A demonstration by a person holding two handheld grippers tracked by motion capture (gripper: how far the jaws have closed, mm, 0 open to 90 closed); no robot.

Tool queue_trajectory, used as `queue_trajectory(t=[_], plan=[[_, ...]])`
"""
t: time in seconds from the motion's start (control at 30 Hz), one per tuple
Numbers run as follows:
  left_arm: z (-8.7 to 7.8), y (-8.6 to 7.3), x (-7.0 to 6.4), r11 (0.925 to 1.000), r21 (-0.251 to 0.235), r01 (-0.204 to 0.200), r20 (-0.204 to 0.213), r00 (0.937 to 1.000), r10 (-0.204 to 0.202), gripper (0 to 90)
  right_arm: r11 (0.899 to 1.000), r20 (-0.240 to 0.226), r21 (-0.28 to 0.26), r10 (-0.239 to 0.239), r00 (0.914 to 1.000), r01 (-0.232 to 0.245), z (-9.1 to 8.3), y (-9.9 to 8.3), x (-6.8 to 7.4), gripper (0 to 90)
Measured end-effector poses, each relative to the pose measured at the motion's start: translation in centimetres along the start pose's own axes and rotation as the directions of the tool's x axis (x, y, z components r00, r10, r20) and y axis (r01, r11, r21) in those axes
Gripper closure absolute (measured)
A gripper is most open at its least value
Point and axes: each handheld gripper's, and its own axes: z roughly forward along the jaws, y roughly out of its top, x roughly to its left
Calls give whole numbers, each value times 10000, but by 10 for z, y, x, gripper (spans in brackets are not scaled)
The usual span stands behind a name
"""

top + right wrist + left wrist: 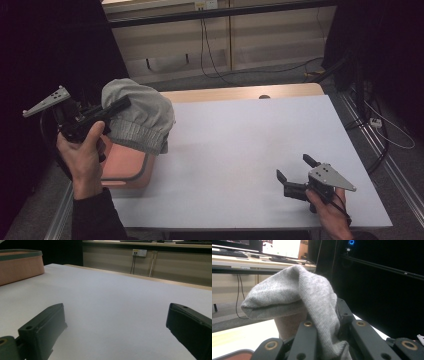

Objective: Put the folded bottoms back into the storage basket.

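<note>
A grey knitted sock [137, 116] hangs in the air at the table's left, above a pink bin [125, 167]. My left gripper [117, 107] is shut on the sock, whose ribbed cuff droops toward the bin. In the left gripper view the sock [297, 298] drapes over the black jaws and hides their tips. My right gripper [295, 167] rests low over the white table [250, 145] near its front right, jaws wide apart with nothing between them. In the right gripper view the two fingers [42, 327] frame bare table.
The pink bin [18, 265] with a grey rim stands at the table's left edge. Behind the table run a wooden strip, cupboards and hanging cables [205, 45]. Dark curtains flank both sides, and cables lie on the floor at the right.
</note>
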Motion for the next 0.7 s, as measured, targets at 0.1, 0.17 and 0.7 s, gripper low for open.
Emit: queue_trajectory(t=[0.1, 0.17, 0.7], plan=[[-6, 1, 2, 10000, -36, 20, -76, 10000, -20, 812, 10000, 1, 15, 9, 10000, -9, 0, 0, 0, 20], [-9, 1, 3, 9999, -98, 56, -115, 9999, -57, 812, 10000, 1, 18, 14, 10000, -14, 0, 0, 0, 20], [-45, -1, 18, 9995, -187, 245, -688, 9973, -257, 812, 10000, -43, 48, -8, 10000, 8, 2, 0, 1, 20]])
